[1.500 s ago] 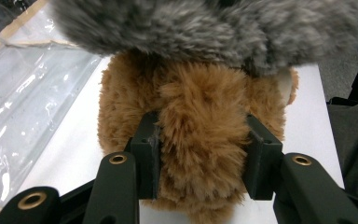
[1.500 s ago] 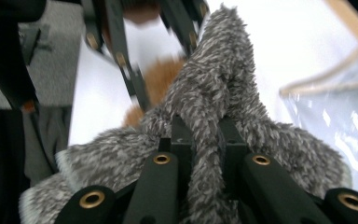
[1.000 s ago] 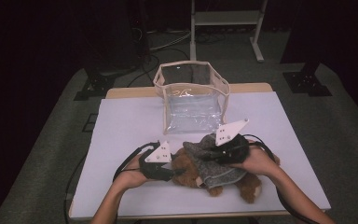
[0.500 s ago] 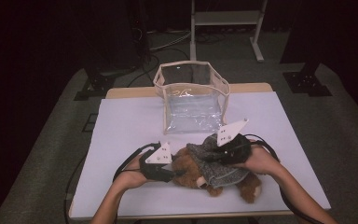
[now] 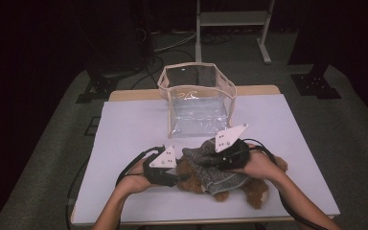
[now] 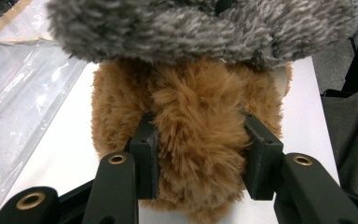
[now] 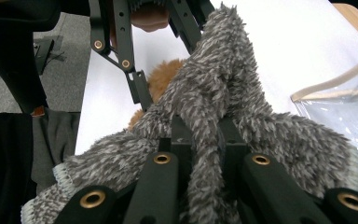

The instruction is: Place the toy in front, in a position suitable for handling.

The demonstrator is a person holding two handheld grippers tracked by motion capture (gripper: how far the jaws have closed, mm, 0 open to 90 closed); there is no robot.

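A brown plush teddy bear (image 5: 191, 175) lies on the white table near the front edge, with a fuzzy grey garment (image 5: 215, 170) draped over it. My left gripper (image 5: 171, 173) is shut on a brown furry part of the bear (image 6: 200, 154); its pads (image 6: 147, 161) press in from both sides. My right gripper (image 5: 210, 160) is shut on a pinched fold of the grey garment (image 7: 205, 121), lifted above the bear. In the right gripper view the left gripper (image 7: 140, 93) reaches in from the top, and brown fur (image 7: 161, 77) shows beside it.
A clear plastic bag with beige trim (image 5: 196, 98) stands open behind the bear at the table's middle back. The white table (image 5: 124, 129) has free room left and right. A metal stand (image 5: 232, 19) and dark floor lie beyond it.
The right gripper has shifted slightly with the grey garment fold in it. The left gripper stays on the bear.
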